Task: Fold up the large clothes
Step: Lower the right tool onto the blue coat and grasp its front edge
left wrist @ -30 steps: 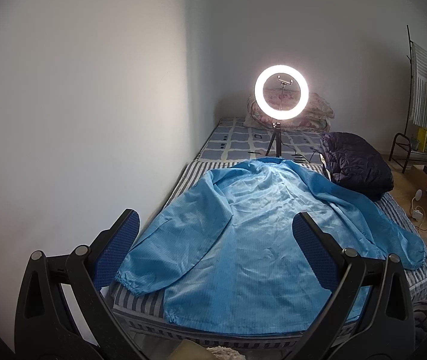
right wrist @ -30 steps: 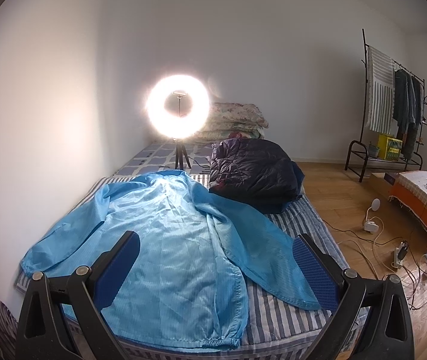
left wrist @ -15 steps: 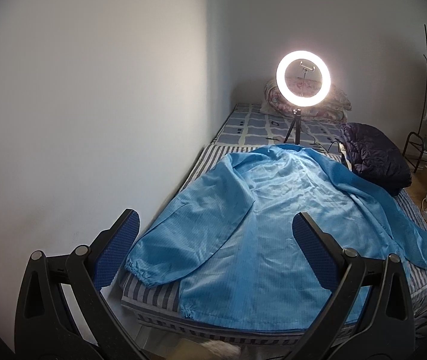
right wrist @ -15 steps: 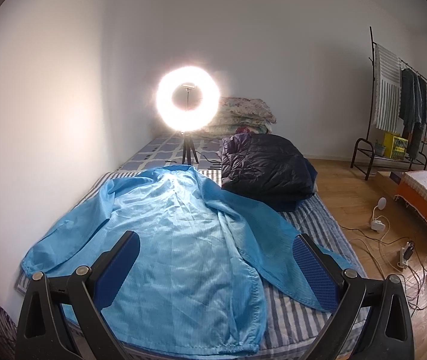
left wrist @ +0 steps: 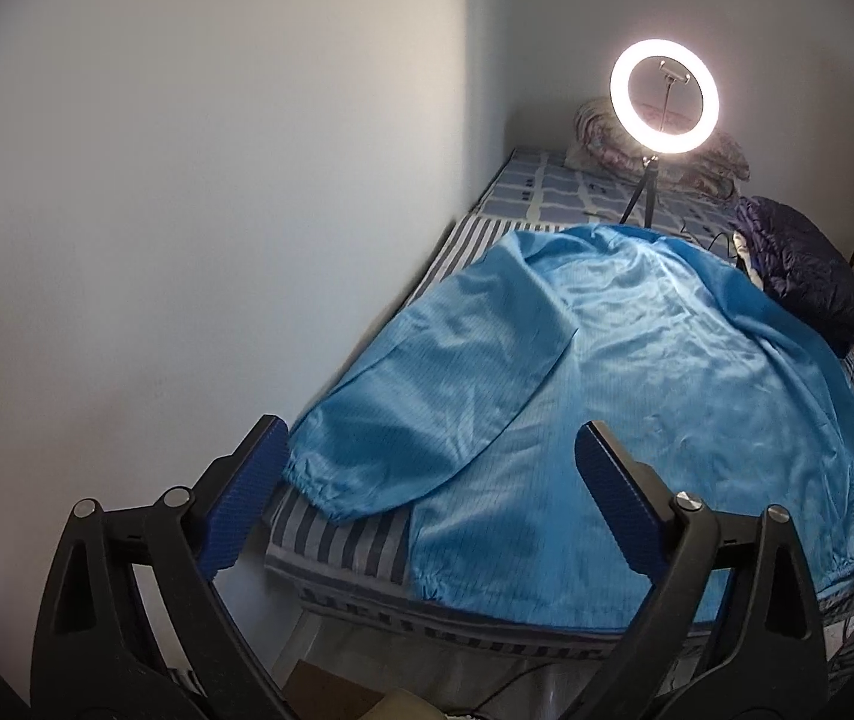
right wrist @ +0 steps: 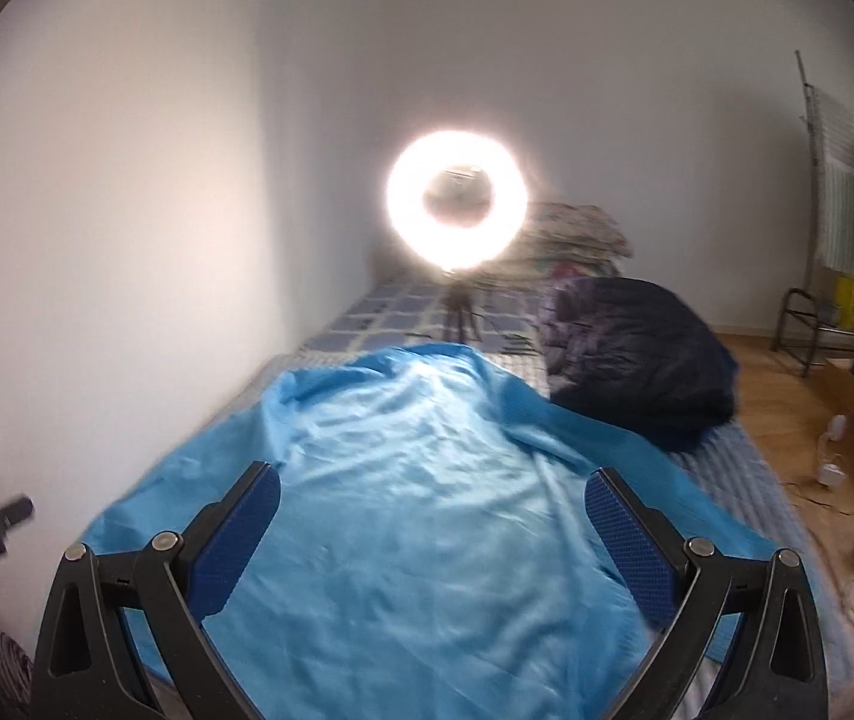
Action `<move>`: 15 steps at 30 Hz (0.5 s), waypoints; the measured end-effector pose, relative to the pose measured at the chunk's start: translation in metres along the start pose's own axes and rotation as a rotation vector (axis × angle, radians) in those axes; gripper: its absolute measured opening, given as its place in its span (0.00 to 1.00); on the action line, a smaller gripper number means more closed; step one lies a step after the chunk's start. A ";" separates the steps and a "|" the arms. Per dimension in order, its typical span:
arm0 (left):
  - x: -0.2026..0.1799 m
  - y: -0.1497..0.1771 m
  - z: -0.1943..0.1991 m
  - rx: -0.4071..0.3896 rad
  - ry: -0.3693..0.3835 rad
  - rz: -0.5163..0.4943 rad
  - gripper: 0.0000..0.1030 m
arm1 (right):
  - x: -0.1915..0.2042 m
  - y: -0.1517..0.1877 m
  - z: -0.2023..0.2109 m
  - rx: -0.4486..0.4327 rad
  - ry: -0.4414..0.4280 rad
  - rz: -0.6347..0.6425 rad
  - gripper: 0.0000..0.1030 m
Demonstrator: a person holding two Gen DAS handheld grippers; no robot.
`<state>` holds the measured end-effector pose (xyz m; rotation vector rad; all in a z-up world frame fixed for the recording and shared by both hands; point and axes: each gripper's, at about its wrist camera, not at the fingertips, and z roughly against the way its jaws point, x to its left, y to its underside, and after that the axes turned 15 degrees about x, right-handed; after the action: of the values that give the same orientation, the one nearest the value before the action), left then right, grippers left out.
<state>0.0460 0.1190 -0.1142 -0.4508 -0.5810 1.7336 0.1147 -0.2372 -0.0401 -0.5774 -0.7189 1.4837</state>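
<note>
Since the blue coat lies spread flat over the striped bed, both sleeves out and no fold made, folding looks not yet begun. Left gripper has just been closing slightly, jaws apart and empty, cuff at 9 o'clock; right gripper gapes empty above the coat body

Coat: thin blue cloth, slight sheen, creased. Bed cover: matt striped cloth. Jacket beside coat: dark, quilted, glossy. Left tool pads: blue, textured; arms matt black plastic. Floor: wood.
</note>
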 end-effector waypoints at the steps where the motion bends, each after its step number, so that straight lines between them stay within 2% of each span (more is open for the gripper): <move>1: 0.003 0.003 -0.004 0.012 -0.001 0.002 0.88 | 0.002 -0.002 -0.005 0.003 -0.021 0.003 1.00; 5: 0.014 0.020 -0.023 0.080 -0.007 0.013 0.77 | 0.012 -0.005 -0.030 0.029 -0.111 0.013 1.00; 8: 0.027 0.032 -0.038 0.134 0.018 0.047 0.67 | 0.021 -0.005 -0.049 0.085 -0.158 0.017 1.00; 15: 0.055 0.044 -0.073 0.209 0.101 0.162 0.63 | 0.047 0.006 -0.069 0.168 -0.255 0.087 0.92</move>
<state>0.0416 0.1750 -0.1988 -0.4435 -0.2932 1.8907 0.1590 -0.1842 -0.0869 -0.2969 -0.7631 1.6998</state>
